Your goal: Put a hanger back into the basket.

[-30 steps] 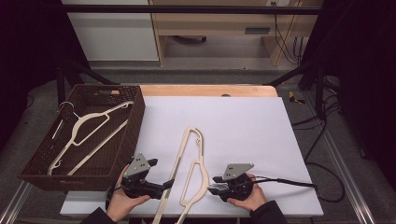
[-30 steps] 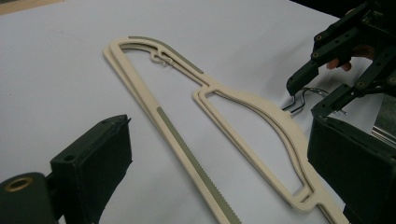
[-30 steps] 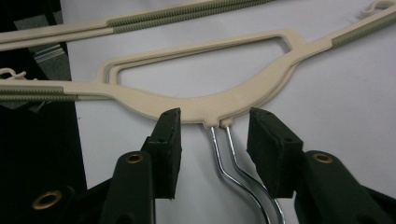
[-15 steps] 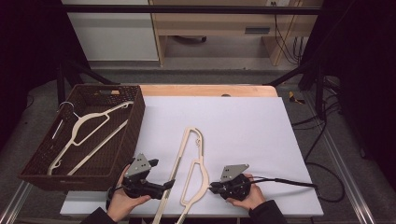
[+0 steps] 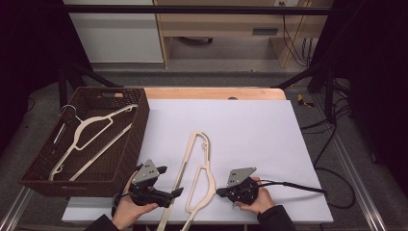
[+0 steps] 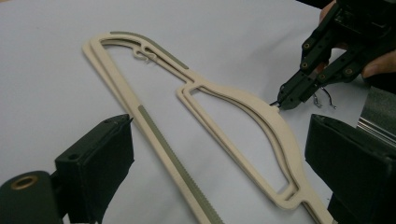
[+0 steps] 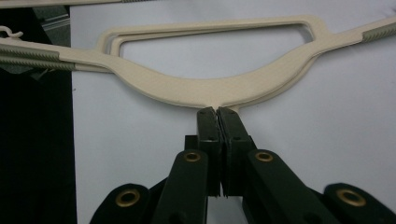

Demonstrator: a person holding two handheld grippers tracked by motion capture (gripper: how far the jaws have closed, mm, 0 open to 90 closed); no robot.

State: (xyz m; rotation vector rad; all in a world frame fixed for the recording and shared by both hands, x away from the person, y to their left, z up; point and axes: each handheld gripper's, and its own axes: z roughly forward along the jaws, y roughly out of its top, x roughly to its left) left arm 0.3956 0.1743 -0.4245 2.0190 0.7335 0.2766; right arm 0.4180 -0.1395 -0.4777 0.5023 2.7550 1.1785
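From the high view we are looking at a cream hanger point(image 5: 198, 173) lying flat on the white table point(image 5: 250, 130), between our 2 hands, with a brown basket point(image 5: 137, 139) at the left that already has 1 more hanger point(image 5: 91, 134) resting inside it. Our left gripper point(image 5: 166, 185) is sitting just left of the hanger's long bar, and our right gripper point(image 5: 222, 192) is pointing at its curved shoulder from the right. In the left gripper view we are seeing that gripper's 2 jaws standing wide apart, with the hanger point(image 6: 224, 112) lying between and beyond them and neither pad touching it; farther off, the right gripper point(image 6: 282, 101) is meeting the hanger's outer edge with its tips. In the right gripper view the right gripper point(image 7: 217, 112) is showing its jaws having just been closing, now pressed together at the neck where the hook joins the hanger point(image 7: 205, 91); we are judging that they are pinching that thin stub, though it is mostly hidden between the pads. The risk we are seeing is a shallow grip: with so little caught, the hanger could be swinging or slipping free on a lift, and its far end could be catching on the basket wall.
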